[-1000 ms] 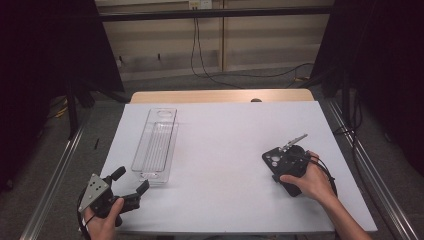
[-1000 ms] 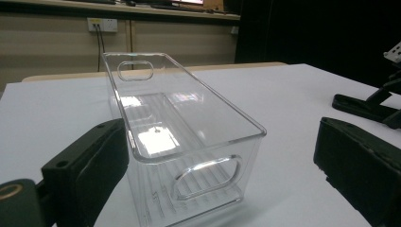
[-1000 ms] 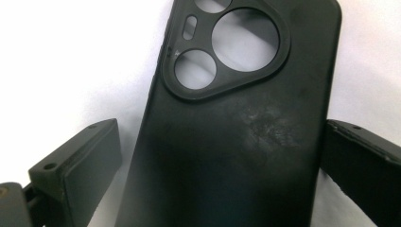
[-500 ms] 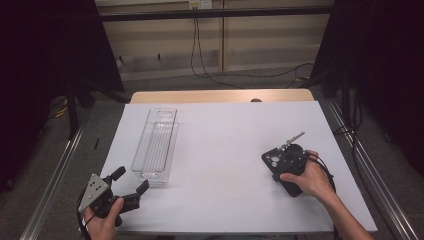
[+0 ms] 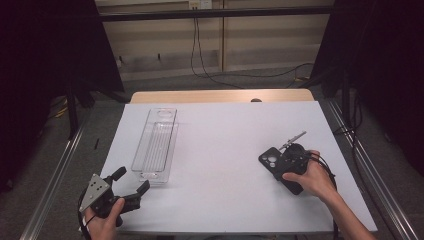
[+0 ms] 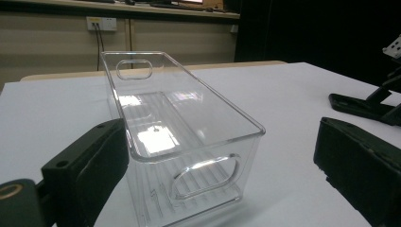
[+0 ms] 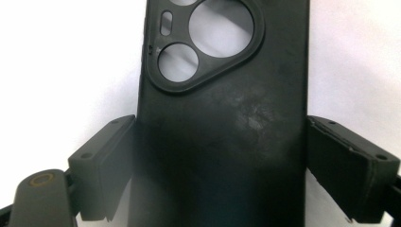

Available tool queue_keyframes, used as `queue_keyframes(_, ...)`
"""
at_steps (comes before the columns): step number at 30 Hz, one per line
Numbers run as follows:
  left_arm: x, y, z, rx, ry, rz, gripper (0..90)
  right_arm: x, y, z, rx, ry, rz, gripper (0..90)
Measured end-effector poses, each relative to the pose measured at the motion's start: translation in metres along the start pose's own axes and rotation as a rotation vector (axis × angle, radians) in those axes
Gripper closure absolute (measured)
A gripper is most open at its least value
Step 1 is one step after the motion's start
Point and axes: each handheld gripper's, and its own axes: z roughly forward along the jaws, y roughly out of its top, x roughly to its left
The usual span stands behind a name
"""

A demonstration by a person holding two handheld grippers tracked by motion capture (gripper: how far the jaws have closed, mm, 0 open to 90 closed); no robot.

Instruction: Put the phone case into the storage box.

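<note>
My right tongs [image 7: 208, 165] straddle a black phone case [image 7: 222, 118] lying flat on the white desk [image 5: 225, 150] at the right of the high frame, its long axis running straight up between the jaws. They have just been closing, and the pads look to meet its edges. My left tongs [image 5: 131, 186], lower left, gape at the clear bin [image 6: 184, 132].

Right gripper [image 7: 208, 175] fingers [image 7: 101, 165] closing in around black phone case [image 7: 222, 118].
</note>
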Motion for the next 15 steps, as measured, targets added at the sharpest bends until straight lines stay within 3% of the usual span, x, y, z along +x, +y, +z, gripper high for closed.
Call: queue_keyframes(15, 0.0012, 0.0006, 0.0004, -0.003, 0.001, 0.001, 4.0, -0.0015, -0.0033, -0.0030, -0.046, 0.015, -0.004, 15.0)
